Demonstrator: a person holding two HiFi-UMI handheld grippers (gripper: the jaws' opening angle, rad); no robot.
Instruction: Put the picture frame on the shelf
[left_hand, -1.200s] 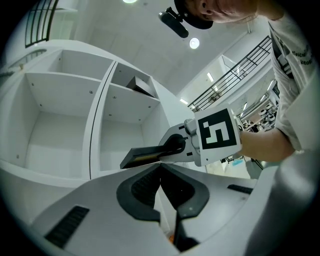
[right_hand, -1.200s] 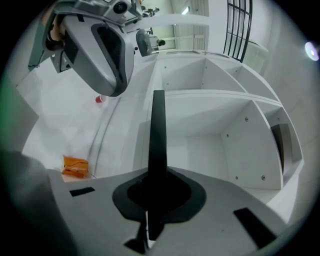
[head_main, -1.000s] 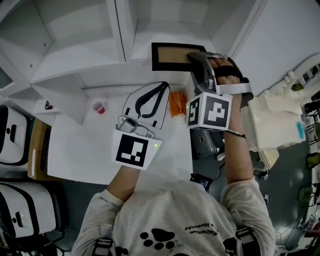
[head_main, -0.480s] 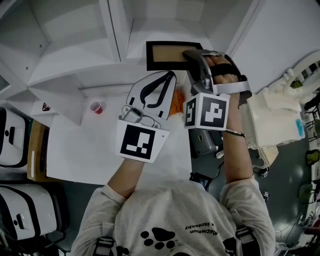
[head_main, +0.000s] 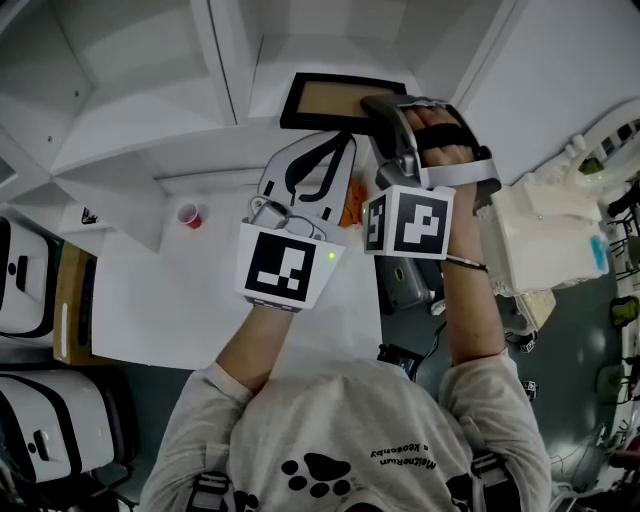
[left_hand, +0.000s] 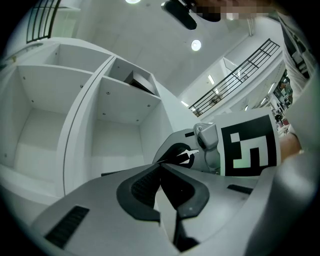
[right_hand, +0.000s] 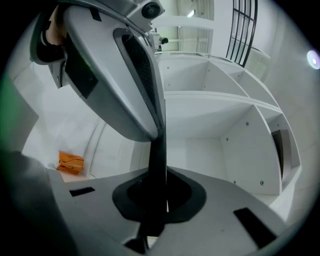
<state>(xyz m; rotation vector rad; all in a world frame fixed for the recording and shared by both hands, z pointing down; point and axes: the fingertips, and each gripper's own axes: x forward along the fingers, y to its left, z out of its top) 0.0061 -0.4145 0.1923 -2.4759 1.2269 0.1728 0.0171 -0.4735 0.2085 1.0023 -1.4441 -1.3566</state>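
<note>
In the head view, a white table (head_main: 150, 300) is occupying the left and centre of the frame, and a small red cup (head_main: 187, 214) is standing on it at centre left. A white shelf (head_main: 150, 110) is spanning the top of the frame, with its compartments opening toward the table. The left gripper (head_main: 335, 150) is hanging above the table at centre and pointing up and to the right, with its tip just below the lower edge of the frame (head_main: 330, 98). Its own view is showing the pads pressed together at the tip with nothing between them. An orange item (head_main: 352, 208) is lying on the table between the two grippers. The frame, black with a brown middle, is sitting at upper centre, at the mouth of the compartment right of the upright divider (head_main: 232, 60). Whether it is touching the board below cannot be determined. The right gripper (head_main: 375, 104) is pinching the frame by its right edge; in its own view the jaws are clamping the dark edge, seen end-on.
</note>
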